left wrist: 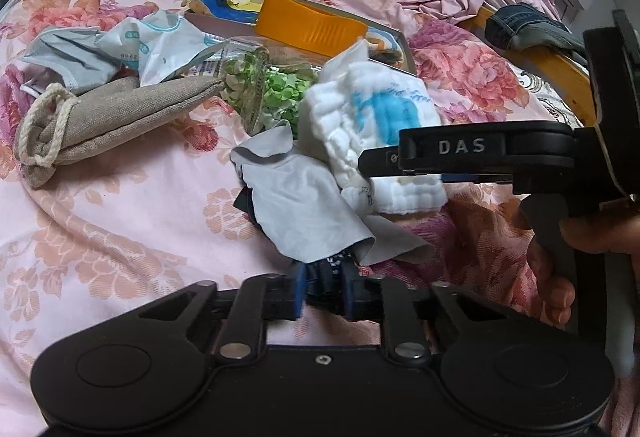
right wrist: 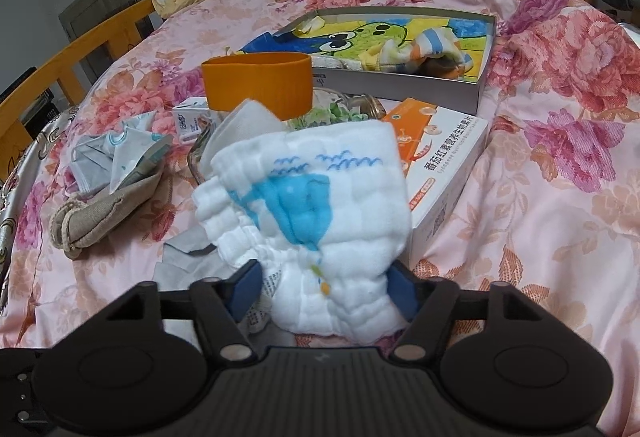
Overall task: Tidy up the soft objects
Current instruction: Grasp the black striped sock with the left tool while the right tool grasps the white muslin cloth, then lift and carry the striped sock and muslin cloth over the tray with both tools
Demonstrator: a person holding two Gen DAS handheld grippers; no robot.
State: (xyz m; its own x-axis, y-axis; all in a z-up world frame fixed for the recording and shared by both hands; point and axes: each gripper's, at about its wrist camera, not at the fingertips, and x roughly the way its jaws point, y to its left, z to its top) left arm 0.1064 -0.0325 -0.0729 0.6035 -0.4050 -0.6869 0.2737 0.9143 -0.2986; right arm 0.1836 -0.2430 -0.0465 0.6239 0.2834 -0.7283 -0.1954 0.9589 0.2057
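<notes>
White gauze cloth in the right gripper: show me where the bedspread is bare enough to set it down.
The white gauze cloth can go on open bedspread right of the orange-and-white box. More bare room lies near the left gripper, below the linen drawstring bag. The middle is crowded around the jar, grey cloth and shallow box.

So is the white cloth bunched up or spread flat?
Bunched: the white cloth stands crumpled in folds, pinched in the right gripper.

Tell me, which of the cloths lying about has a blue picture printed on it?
The white quilted cloth, gripped by the right gripper. It bears a blue print with small wave marks; the grey cloth beside it is plain, and the beige drawstring pouch is plain too.
</notes>
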